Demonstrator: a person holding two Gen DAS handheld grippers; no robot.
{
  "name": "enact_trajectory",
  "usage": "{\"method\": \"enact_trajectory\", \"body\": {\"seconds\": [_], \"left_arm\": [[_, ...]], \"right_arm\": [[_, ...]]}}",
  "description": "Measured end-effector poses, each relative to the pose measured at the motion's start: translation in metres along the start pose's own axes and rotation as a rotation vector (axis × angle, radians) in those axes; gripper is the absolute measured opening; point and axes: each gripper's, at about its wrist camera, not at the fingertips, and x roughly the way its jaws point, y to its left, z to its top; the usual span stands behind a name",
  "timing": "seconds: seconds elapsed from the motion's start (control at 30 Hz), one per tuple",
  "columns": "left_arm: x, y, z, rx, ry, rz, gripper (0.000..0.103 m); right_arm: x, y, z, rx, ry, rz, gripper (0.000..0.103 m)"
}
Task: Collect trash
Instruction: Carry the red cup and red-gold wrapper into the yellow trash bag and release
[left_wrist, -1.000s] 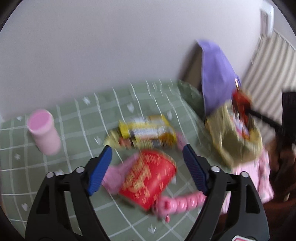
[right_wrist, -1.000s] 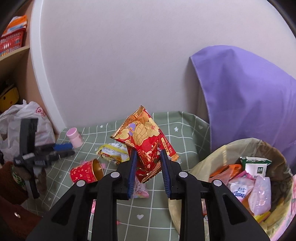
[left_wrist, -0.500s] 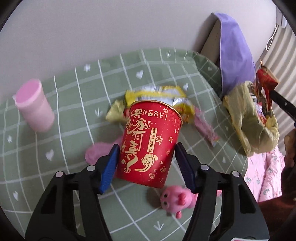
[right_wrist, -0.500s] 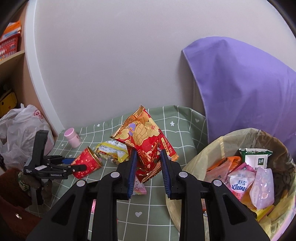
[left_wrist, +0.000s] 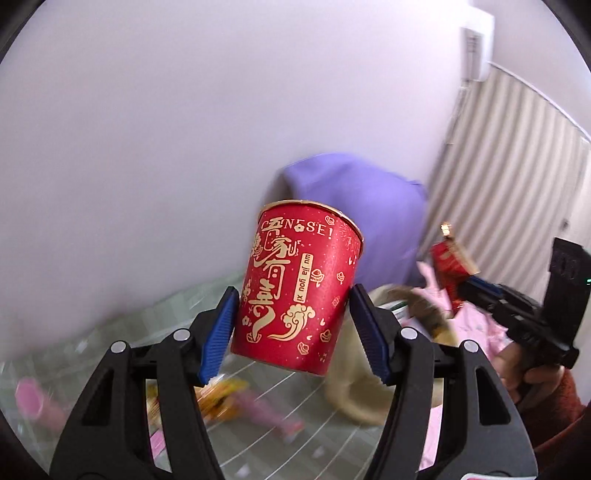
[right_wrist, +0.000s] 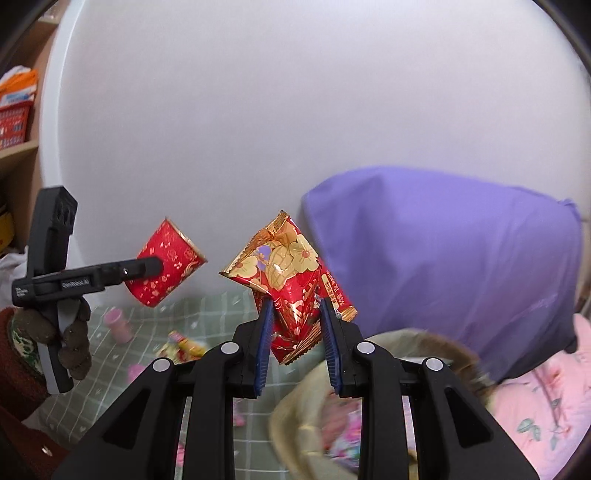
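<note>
My left gripper (left_wrist: 295, 332) is shut on a red paper cup (left_wrist: 299, 284) with gold lettering and holds it in the air above the green checked cloth (left_wrist: 258, 435). The cup also shows in the right wrist view (right_wrist: 166, 267). My right gripper (right_wrist: 297, 339) is shut on a red and gold snack wrapper (right_wrist: 291, 280), held just above the near rim of the trash bag (right_wrist: 295, 417). The wrapper also shows at the right of the left wrist view (left_wrist: 452, 266), over the bag (left_wrist: 354, 391).
On the cloth lie a yellow wrapper (right_wrist: 183, 345), a pink bottle (right_wrist: 118, 325) and small pink pieces (left_wrist: 266, 410). A purple pillow (right_wrist: 443, 258) leans on the wall behind the bag. Pink bedding (right_wrist: 546, 398) lies at the right. Shelves (right_wrist: 14, 122) stand at the far left.
My left gripper closed on the red cup, lifted it off the cloth and carried it toward the bag. My right gripper moved the wrapper closer over the bag.
</note>
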Motion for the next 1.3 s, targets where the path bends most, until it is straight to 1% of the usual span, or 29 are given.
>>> {"method": "enact_trajectory", "body": {"seconds": [0.03,0.1,0.2,0.3,0.4,0.53,0.6,0.7,0.77,0.83,0.93,1.07,1.17,1.3], "left_arm": [[0.007,-0.013,0.008,0.025,-0.006,-0.038,0.058],[0.016,-0.029,0.016,0.051,-0.005,-0.082,0.059],[0.038,-0.055,0.023,0.087,0.017,-0.156,0.059],[0.057,-0.075,0.023,0.110,0.042,-0.201,0.059],[0.076,-0.093,0.019,0.122,0.082,-0.243,0.059],[0.108,-0.112,0.008,0.114,0.160,-0.294,0.059],[0.125,-0.122,-0.003,0.120,0.238,-0.328,0.059],[0.150,-0.133,-0.024,0.157,0.344,-0.332,0.059],[0.164,-0.140,-0.039,0.180,0.406,-0.312,0.059],[0.181,-0.146,-0.055,0.204,0.465,-0.275,0.059],[0.193,-0.145,-0.067,0.218,0.506,-0.235,0.059],[0.204,-0.141,-0.075,0.219,0.531,-0.202,0.058],[0.203,-0.138,-0.073,0.191,0.522,-0.221,0.058],[0.199,-0.134,-0.072,0.173,0.500,-0.244,0.058]], "right_arm": [[-0.006,-0.005,0.003,0.002,-0.012,-0.021,0.025],[-0.016,-0.016,0.006,0.010,-0.027,-0.055,0.025],[-0.028,-0.032,0.005,0.031,-0.038,-0.097,0.025],[-0.037,-0.048,0.001,0.061,-0.036,-0.133,0.025],[-0.046,-0.070,-0.006,0.112,-0.032,-0.168,0.025],[-0.051,-0.101,-0.017,0.185,-0.011,-0.190,0.025],[-0.050,-0.115,-0.025,0.215,0.012,-0.198,0.025],[-0.040,-0.131,-0.039,0.253,0.059,-0.177,0.025],[-0.025,-0.138,-0.049,0.275,0.106,-0.156,0.025],[-0.010,-0.143,-0.057,0.282,0.141,-0.137,0.025],[0.012,-0.152,-0.069,0.295,0.192,-0.123,0.025],[0.030,-0.155,-0.081,0.310,0.238,-0.108,0.025],[0.037,-0.152,-0.084,0.299,0.251,-0.111,0.025],[0.031,-0.148,-0.088,0.286,0.251,-0.115,0.025]]}}
